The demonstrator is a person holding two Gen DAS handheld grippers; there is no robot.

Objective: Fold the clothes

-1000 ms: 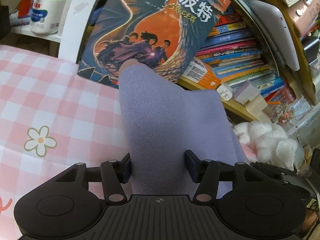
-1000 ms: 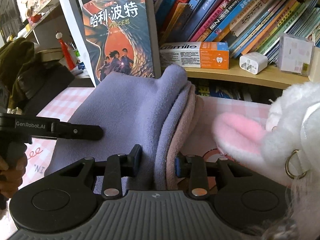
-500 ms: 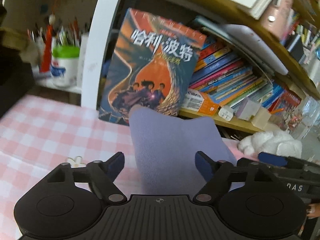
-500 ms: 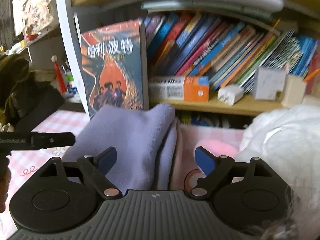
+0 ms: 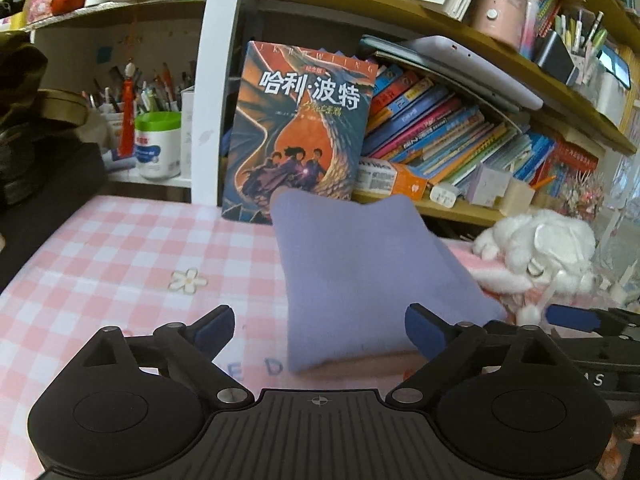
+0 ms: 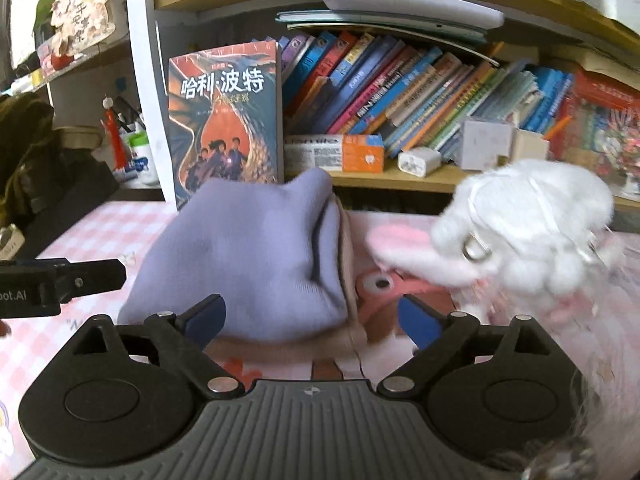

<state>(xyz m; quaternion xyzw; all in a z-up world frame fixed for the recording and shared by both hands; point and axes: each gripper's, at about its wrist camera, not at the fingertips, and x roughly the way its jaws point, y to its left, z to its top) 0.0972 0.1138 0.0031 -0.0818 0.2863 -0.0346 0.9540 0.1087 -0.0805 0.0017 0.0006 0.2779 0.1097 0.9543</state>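
Pink checked tablecloth [image 5: 120, 248] before bookshelf [image 6: 400, 178]; lilac garment [image 5: 360, 276] lies folded on it, over a beige layer. Left gripper [image 5: 320, 330] and right gripper [image 6: 310, 318] both spread wide, grasping nothing; fold apparently holds unaided.

— Where was there room to pass?
— Left of the folded purple garment [image 5: 360, 280], the checked tablecloth [image 5: 132, 256] lay bare.
— And blocked?
— A white plush toy [image 6: 520, 232] crowded the right; an upright book [image 5: 300, 136] stood just behind.
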